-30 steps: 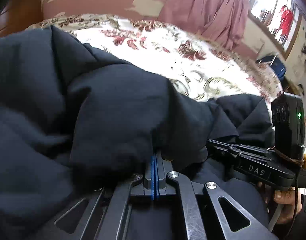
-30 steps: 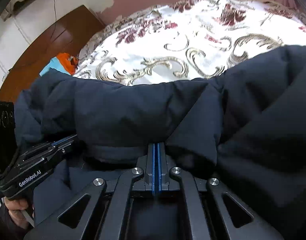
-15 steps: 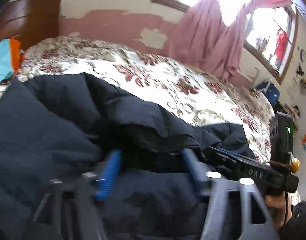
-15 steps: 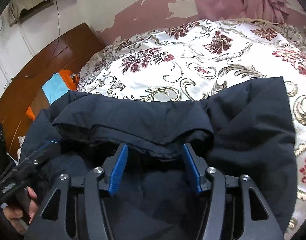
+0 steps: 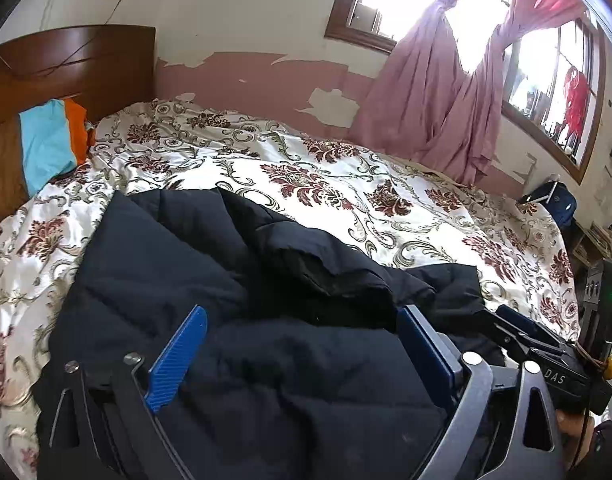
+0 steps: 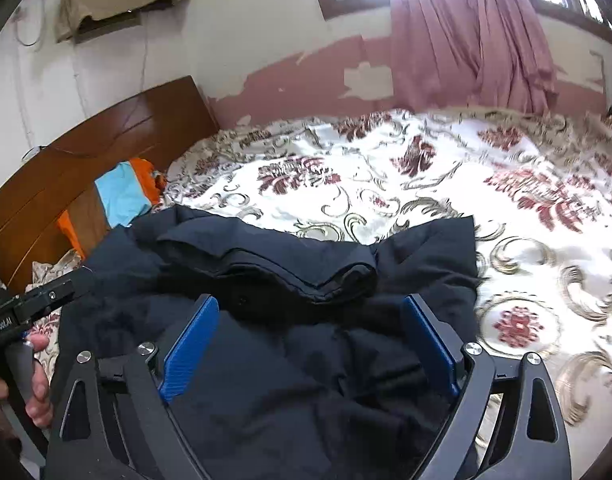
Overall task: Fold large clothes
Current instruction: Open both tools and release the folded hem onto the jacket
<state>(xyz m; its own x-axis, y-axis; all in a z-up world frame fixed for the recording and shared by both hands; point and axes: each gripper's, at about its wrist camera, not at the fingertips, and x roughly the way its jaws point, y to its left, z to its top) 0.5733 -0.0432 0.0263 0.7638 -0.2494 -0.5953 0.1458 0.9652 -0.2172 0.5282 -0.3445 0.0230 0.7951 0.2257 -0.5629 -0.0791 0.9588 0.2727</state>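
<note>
A dark navy padded jacket (image 5: 166, 260) lies folded over on the floral bedspread (image 5: 345, 184), its turned-over top edge bunched across the middle (image 6: 306, 264). My left gripper (image 5: 302, 316) hovers above the jacket's near part. Its jaws are opening wide, and the blue pads (image 5: 178, 360) touch no fabric. My right gripper (image 6: 310, 304) hangs likewise over the jacket (image 6: 425, 256), jaws opening, with nothing pinched between its blue pads (image 6: 190, 344). A person's hand (image 6: 34, 380) holds the left tool's handle at the left edge of the right wrist view.
A wooden headboard (image 5: 66, 64) stands at the bed's left end, with an orange and light-blue cloth (image 5: 50, 140) against it. Pink curtains (image 5: 445, 100) hang at the windows behind the bed. A dark blue bag (image 5: 557, 200) sits past the bed's right side.
Both grippers were shut on folds of the jacket a second ago. They have opened, let the fabric drop onto the bed, and pulled back and upward.
</note>
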